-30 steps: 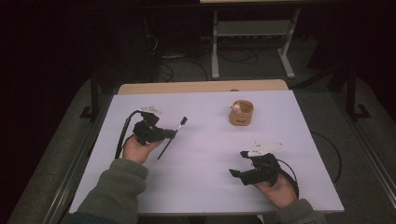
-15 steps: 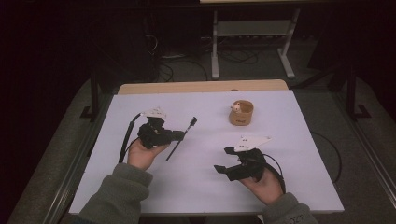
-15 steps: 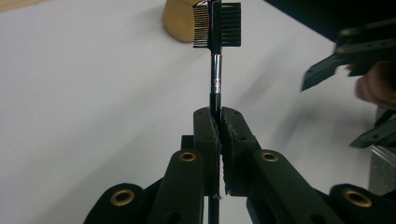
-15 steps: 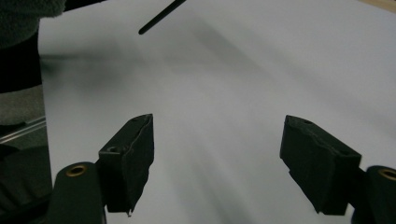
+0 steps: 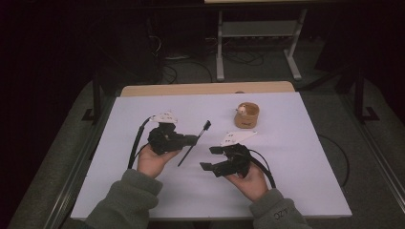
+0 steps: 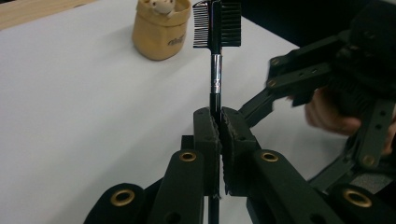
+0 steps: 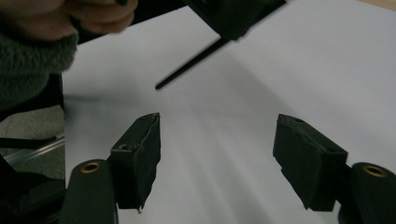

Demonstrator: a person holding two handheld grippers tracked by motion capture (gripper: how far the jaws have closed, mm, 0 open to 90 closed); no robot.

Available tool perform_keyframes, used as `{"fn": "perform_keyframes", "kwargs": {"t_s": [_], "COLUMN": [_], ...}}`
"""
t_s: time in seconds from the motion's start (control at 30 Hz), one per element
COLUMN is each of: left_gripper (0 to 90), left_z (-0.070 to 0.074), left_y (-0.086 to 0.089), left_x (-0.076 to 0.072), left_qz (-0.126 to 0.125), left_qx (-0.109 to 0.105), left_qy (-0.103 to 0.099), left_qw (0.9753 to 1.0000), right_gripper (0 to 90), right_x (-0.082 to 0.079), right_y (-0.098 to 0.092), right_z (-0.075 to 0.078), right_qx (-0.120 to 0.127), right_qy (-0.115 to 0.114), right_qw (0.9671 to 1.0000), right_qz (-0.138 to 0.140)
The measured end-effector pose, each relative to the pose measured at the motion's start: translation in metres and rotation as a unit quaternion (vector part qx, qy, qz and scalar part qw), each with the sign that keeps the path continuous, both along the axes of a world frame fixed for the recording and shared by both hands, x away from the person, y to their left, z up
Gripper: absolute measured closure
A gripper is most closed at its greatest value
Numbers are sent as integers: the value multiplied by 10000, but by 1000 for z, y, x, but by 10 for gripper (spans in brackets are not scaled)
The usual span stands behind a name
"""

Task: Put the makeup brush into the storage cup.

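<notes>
Two tongs work over the counter (image 5: 296,157): the left tongs (image 6: 219,135) clench a brush (image 6: 215,56) by its handle, its comb end pointing toward the cup (image 5: 246,116); the right tongs (image 7: 217,154) gape wide, released, near the handle's tail.

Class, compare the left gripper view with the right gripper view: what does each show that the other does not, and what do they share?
Left gripper view alone: the brush head, with comb teeth on one side and bristles on the other, the tan pouch behind it, and the left claw shut on the brush handle.

Right gripper view alone: the right claw with its jaws wide apart and nothing between them, and the handle's bare tail end.

Shared: the white table cover and the same brush.
</notes>
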State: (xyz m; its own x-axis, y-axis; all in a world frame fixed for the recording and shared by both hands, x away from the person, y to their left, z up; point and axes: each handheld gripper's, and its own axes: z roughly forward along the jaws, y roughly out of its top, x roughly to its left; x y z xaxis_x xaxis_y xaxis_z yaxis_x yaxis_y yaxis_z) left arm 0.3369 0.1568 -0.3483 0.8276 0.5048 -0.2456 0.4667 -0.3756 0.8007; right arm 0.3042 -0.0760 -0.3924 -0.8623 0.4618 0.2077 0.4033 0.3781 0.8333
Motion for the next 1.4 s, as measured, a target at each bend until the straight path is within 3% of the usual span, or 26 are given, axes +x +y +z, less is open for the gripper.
{"fn": "perform_keyframes", "kwargs": {"t_s": [0.27,0.37,0.4,0.43,0.6,0.77,0.93,1.13,1.2,1.4], "left_gripper": [859,859,859,859,859,858,818,778,779,791], "left_z": [-3,-2,-2,-2,1,2,2,-4,-7,-13], "left_y": [-20,-23,-26,-26,-27,-24,-24,-24,-24,-25], "left_x": [-6,-7,-10,-10,-14,-17,-24,-32,-32,-33], "left_qz": [-74,-97,-65,-71,19,57,37,-70,-131,-214], "left_qx": [-186,-208,-261,-265,-306,-401,-378,-119,-94,-96], "left_qy": [-94,-142,-162,-190,-360,-386,-402,-423,-332,-216], "left_qw": [9998,9996,9995,9994,9989,9984,9985,9990,9993,9995], "right_gripper": [447,520,612,647,750,846,849,849,849,848], "right_x": [3,4,5,5,7,11,7,-3,-5,-8], "right_y": [16,16,15,15,11,1,2,5,6,5], "right_z": [-3,-3,-4,-5,-5,-7,-5,-1,0,1], "right_qx": [160,230,285,298,408,441,186,-243,-361,-485], "right_qy": [171,319,457,469,631,819,631,398,311,267], "right_qw": [9997,9992,9985,9985,9972,9953,9975,9988,9988,9985], "right_qz": [-50,-62,13,22,-43,-280,-247,-117,-83,-7]}}
